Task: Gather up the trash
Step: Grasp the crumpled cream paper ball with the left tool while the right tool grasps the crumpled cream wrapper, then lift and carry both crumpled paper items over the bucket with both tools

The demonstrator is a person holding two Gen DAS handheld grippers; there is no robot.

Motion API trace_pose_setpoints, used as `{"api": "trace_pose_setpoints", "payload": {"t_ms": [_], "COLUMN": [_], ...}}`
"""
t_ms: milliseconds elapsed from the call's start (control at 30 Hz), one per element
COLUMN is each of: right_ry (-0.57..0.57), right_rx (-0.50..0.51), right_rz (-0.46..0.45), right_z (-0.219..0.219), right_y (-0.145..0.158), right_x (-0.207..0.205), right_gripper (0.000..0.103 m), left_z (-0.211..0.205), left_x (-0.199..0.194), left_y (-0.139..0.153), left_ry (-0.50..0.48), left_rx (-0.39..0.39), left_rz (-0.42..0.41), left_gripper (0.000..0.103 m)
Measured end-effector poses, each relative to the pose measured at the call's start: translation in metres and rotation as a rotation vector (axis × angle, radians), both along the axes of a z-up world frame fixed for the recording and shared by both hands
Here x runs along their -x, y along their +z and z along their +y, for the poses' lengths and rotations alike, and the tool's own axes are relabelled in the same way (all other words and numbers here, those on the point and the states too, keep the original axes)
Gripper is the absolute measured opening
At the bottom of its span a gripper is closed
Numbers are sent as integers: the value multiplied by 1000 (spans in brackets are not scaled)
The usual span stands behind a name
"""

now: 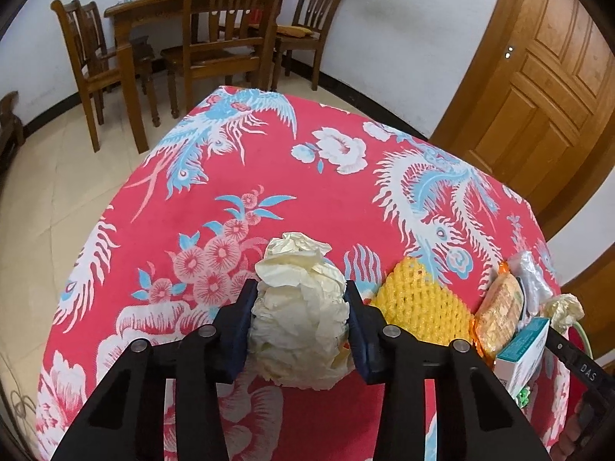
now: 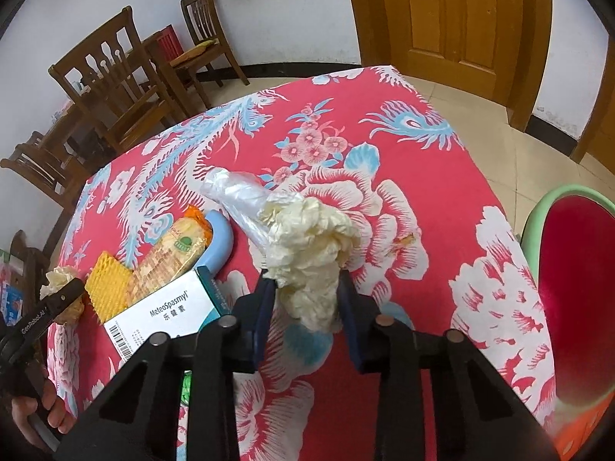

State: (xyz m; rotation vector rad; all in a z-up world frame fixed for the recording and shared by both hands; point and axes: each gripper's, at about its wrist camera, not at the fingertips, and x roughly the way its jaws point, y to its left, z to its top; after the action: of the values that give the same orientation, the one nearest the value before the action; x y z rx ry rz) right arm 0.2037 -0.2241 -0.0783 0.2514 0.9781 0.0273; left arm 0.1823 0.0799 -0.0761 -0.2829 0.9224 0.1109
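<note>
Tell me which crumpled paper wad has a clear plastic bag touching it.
The wad in the right gripper: this paper wad lies against the clear plastic bag. The left gripper's wad has only tablecloth around it.

The right gripper (image 2: 305, 299) has its jaws pressed on a crumpled cream paper wad (image 2: 311, 253) above the red floral table (image 2: 442, 199). Just behind the wad lies a clear plastic wrapper (image 2: 238, 196). To the left sit a white medicine box (image 2: 165, 315), a snack packet (image 2: 173, 257) and yellow foam netting (image 2: 107, 284). A green bin (image 2: 553, 207) stands at the right
</note>
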Motion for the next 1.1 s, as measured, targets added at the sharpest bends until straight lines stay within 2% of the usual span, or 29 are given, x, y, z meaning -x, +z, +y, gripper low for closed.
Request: {"api": "trace_pose_setpoints", "payload": {"t_ms": [67,267,767,1100], "right_ry": [-1,-3,-45,-116], "right_rx": [6,-3,-38,-64], "right_rz": [-13,-44,-102,-142], "right_z": [-1,-7,-32,-69], "right_y": [4,15,39,55], "right_x": [3,14,52,87], "right_gripper": [22,19,19,19], "left_z": [0,-7,-55,-100], "left_x": [3,14,42,53], "left_y": [3,18,53,66], "left_ry": [-3,-23,-150,-251], "left_rx": [1,9,24,26], "left_rz": [-8,-45,-116,-136], "left_gripper": [43,43,43,43]}}
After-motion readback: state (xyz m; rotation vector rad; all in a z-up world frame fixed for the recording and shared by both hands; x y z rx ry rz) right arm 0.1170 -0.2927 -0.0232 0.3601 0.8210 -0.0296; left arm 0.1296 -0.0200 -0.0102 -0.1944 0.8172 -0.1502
